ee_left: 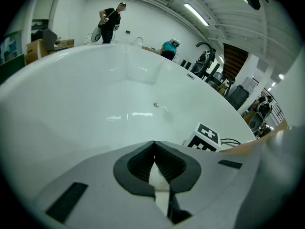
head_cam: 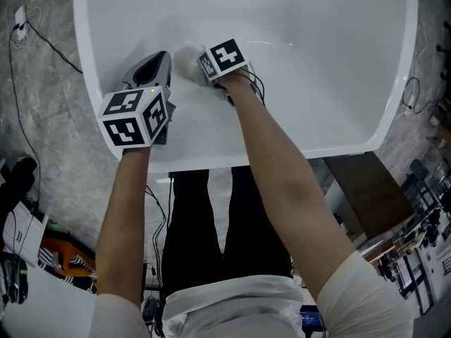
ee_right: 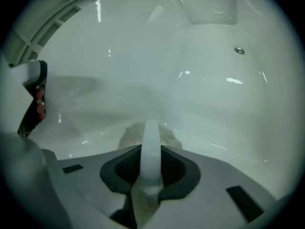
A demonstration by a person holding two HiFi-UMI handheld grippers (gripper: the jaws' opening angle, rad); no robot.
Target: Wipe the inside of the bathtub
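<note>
White tee (head_cam: 232, 298), blk trousers (head_cam: 190, 224) (grey gripper (head_cam: 163, 56), b/w cube (head_cam: 135, 117)).

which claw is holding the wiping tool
The right claw: it grips the white-handled fuzzy scrubber against the glossy white bathtub. The left claw is shut and empty.

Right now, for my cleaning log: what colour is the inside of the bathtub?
The bathtub is glossy white, clearest in the head view.
</note>
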